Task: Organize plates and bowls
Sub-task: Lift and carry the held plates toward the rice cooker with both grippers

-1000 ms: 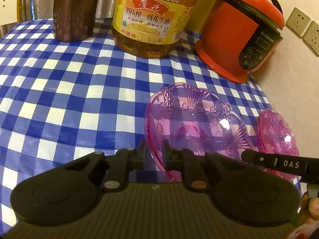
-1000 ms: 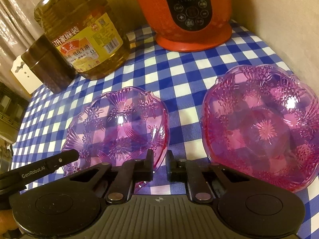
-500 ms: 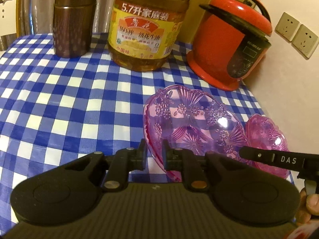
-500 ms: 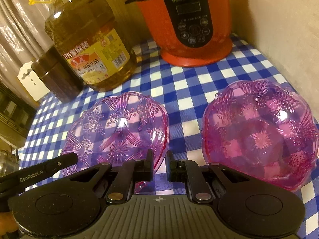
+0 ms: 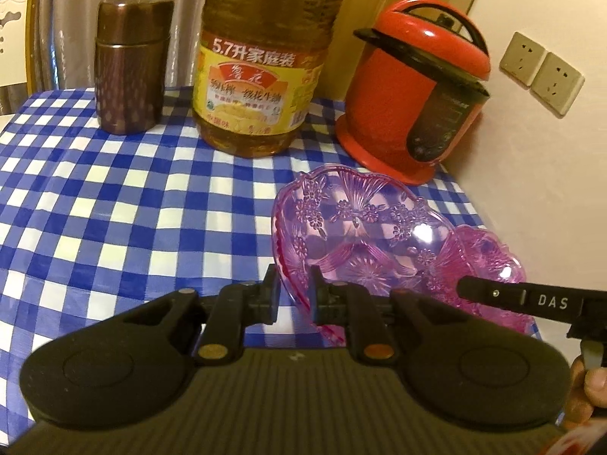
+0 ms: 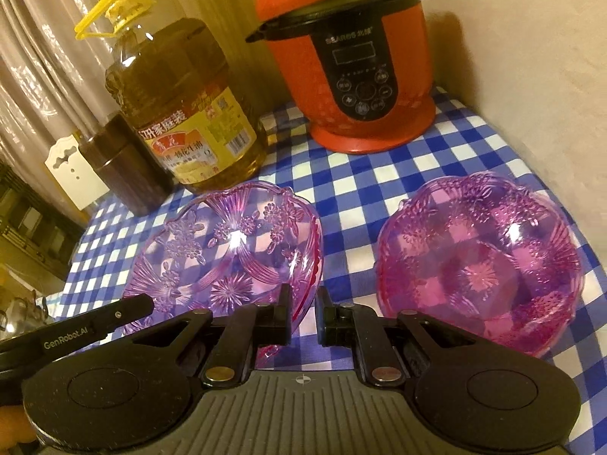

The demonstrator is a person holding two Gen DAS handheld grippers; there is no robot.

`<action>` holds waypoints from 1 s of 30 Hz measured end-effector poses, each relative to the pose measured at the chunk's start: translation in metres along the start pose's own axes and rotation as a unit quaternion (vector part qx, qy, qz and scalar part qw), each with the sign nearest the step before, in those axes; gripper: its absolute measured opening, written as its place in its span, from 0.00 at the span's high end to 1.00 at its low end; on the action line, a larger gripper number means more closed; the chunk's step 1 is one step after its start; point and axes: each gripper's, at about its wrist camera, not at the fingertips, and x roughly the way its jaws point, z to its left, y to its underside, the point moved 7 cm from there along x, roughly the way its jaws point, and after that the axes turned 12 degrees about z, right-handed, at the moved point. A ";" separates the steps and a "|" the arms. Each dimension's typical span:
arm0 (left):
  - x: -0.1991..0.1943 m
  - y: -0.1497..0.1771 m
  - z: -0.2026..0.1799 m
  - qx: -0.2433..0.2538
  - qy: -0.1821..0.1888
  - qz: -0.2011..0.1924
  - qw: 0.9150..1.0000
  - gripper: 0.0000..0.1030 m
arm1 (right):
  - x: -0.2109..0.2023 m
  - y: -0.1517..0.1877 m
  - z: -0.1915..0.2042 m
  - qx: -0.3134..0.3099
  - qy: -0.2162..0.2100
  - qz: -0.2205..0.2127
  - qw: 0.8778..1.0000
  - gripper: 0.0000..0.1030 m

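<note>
Both grippers were clamped on the same clear purple bowl (image 6: pixel 227 254). The left gripper (image 5: pixel 294 295) pinched the bowl's rim at its near-left edge, the plastic passing between the two black fingers (image 5: pixel 267 299). The right gripper (image 6: pixel 303 313) pinched the rim at the near-right edge, fingers (image 6: pixel 282 316) close together with the thin wall between them. The bowl sat tilted, its rim higher on the left gripper's side, above the blue-and-white checked tablecloth (image 5: pixel 114 208); whether its base touched the cloth could not be told.

A second, pinker bowl (image 6: pixel 481 265) rested on the cloth at 3 o'clock from the held one, apart from it in the right wrist view, partly overlapped by it in the left wrist view.

At 12 o'clock, beyond the bowls: a large oil bottle (image 5: pixel 261 76) with yellow label, a brown canister (image 5: pixel 131 60) at its 9 o'clock, and a red cooker (image 6: pixel 353 57) at its 3 o'clock, by the wall.
</note>
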 end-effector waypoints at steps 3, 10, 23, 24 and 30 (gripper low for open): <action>-0.003 -0.001 -0.011 0.007 0.008 -0.005 1.000 0.87 | -0.008 0.000 -0.006 0.001 0.006 -0.009 1.000 0.88; -0.006 -0.001 -0.041 0.027 0.027 -0.012 0.999 0.87 | -0.029 -0.001 -0.025 0.011 0.023 -0.029 0.999 0.88; 0.008 0.005 -0.094 0.069 0.052 0.001 0.996 0.87 | -0.066 0.012 -0.067 0.038 0.048 -0.053 0.997 0.88; 0.009 0.005 -0.098 0.074 0.053 0.002 0.996 0.87 | -0.069 0.014 -0.070 0.041 0.049 -0.055 0.996 0.88; 0.020 0.004 -0.119 0.081 0.063 0.006 0.995 0.87 | -0.078 0.016 -0.089 0.056 0.068 -0.060 0.994 0.88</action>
